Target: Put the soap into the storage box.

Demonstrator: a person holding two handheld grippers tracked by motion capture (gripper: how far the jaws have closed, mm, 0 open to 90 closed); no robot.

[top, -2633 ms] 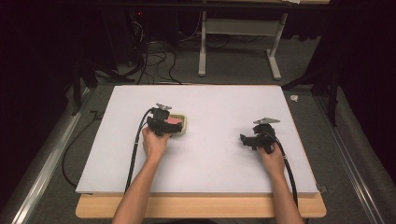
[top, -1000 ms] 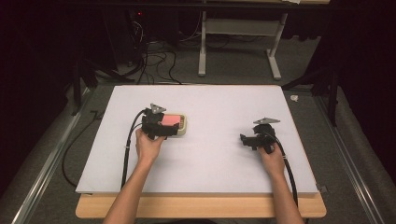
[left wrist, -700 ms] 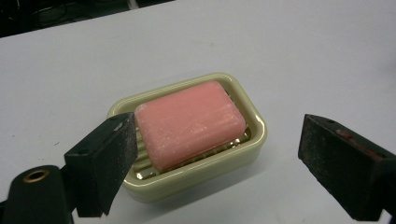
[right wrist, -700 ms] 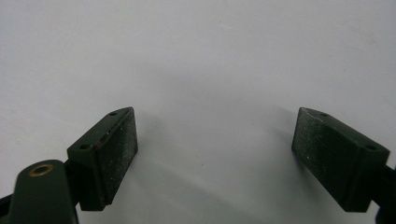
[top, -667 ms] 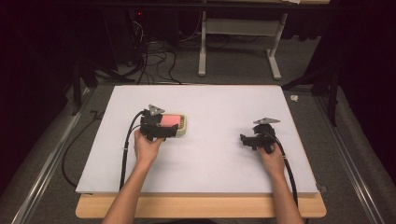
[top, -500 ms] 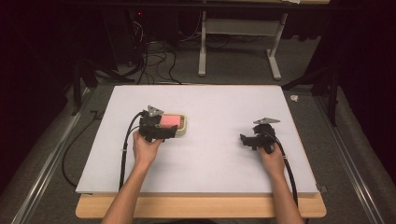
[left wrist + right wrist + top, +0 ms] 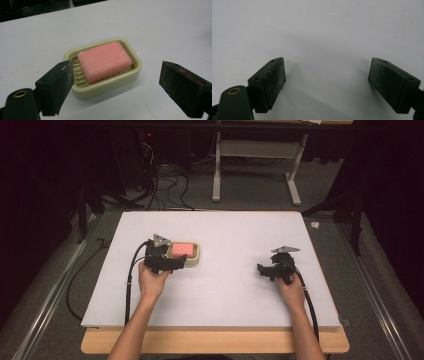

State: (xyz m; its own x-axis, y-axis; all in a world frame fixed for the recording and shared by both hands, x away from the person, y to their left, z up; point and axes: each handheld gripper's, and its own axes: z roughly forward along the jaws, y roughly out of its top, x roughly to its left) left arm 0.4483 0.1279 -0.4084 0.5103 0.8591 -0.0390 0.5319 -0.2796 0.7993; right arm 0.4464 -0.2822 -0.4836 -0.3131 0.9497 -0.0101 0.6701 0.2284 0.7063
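1. Right now the soap dish, a pale green tray with a pink soap bar lying in it, stands on the white bench toward its left edge, about midway between the near and far edges.
2. The left gripper faces the dish from the near side. Its jaws have just been closing yet stand apart: one pad is just at the dish's corner, and the other is well clear of the opposite side, so nothing is pinched.
3. As a judgement, the dish looks stiff and light, the smooth rim likely slippery; the bar looks firm but could slide on the ribs if the dish tilts. The short walls of the dish seem the safest place to grip, kept level.
4. The left hand holds its gripper low and nearly level, pointing across the bench toward the dish.
5. The right gripper rests near the right edge, jaws wide over bare bench, with the right hand behind it.
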